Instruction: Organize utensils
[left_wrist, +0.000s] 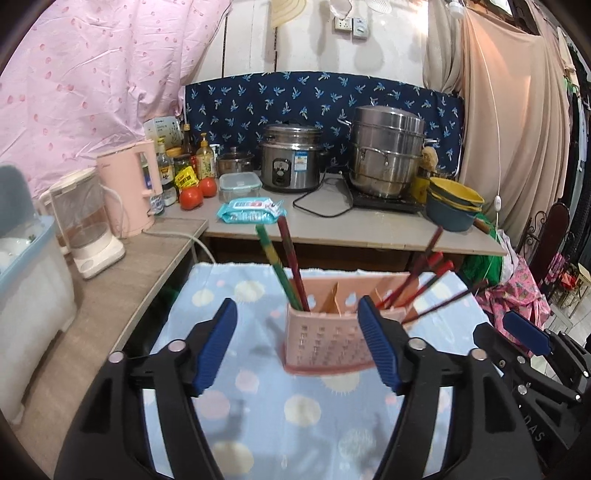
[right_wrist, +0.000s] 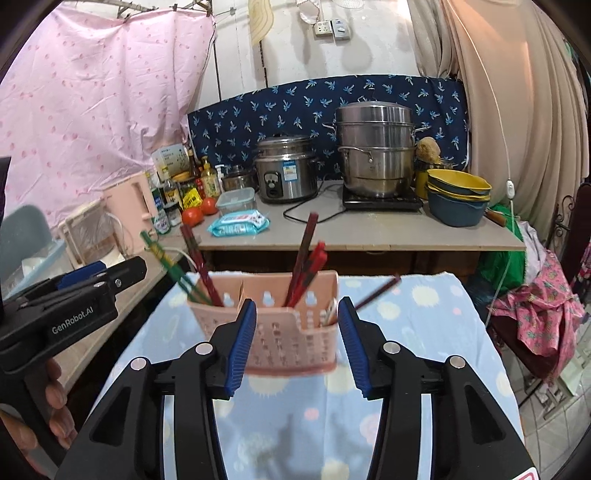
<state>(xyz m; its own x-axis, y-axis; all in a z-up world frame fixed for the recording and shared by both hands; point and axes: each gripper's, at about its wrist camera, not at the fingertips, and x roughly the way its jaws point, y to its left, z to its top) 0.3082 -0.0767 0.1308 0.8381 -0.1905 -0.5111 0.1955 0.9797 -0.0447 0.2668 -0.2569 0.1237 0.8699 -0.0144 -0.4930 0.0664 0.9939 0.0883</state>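
Chopsticks sorted into the pink holder, both grippers empty.
At frame centre the pink utensil holder (right_wrist: 291, 328) holds green chopsticks (right_wrist: 173, 271) left, red chopsticks (right_wrist: 308, 266) right; left gripper (left_wrist: 299, 347) and right gripper (right_wrist: 297, 343) stand open, so the task looks nearly done.

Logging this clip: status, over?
Left gripper open, empty. Right gripper open, empty. Red and green chopsticks stand in pink perforated plastic holder. Nothing blocking.

Pretty even indoor light, soft shadows only; heavy fisheye bending with dark corners, and the chopsticks (left_wrist: 291, 266) look motion-smeared.
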